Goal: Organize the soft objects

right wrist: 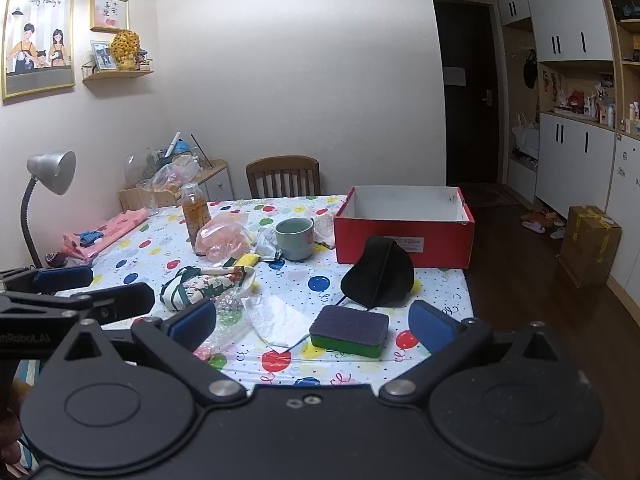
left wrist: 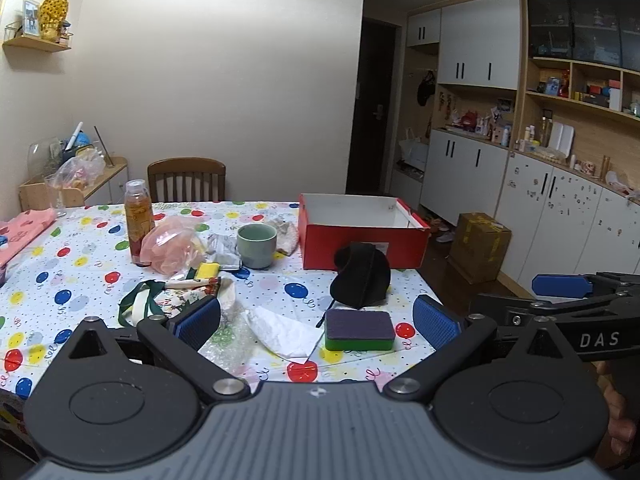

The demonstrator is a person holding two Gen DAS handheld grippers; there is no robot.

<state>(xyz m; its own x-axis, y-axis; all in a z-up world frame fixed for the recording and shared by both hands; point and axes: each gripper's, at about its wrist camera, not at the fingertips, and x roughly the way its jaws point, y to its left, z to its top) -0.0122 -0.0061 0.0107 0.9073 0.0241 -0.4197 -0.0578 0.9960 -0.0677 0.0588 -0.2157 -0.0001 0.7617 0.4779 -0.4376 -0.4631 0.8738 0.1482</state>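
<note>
A green sponge with a dark purple top [left wrist: 359, 330] [right wrist: 349, 330] lies near the table's front edge. A black face mask [left wrist: 362, 276] [right wrist: 378, 278] stands behind it, before an open, empty red box [left wrist: 362, 246] [right wrist: 404, 242]. A white tissue [left wrist: 286, 330] [right wrist: 276, 320], a floral cloth bag [left wrist: 176, 296] [right wrist: 200, 286], a small yellow sponge [left wrist: 209, 270] [right wrist: 247, 259] and a pink bath puff in a bag [left wrist: 172, 246] [right wrist: 222, 240] lie to the left. My left gripper [left wrist: 316, 322] is open and empty above the front edge. My right gripper [right wrist: 312, 326] is open and empty, the sponge between its fingers' line.
A green mug [left wrist: 257, 245] [right wrist: 295, 237] and an orange bottle [left wrist: 139, 222] [right wrist: 196, 212] stand mid-table. Pink cloth [right wrist: 104, 232] lies at the far left by a desk lamp [right wrist: 44, 184]. A wooden chair [left wrist: 186, 180] stands behind the table. A cardboard box [left wrist: 478, 246] sits on the floor at right.
</note>
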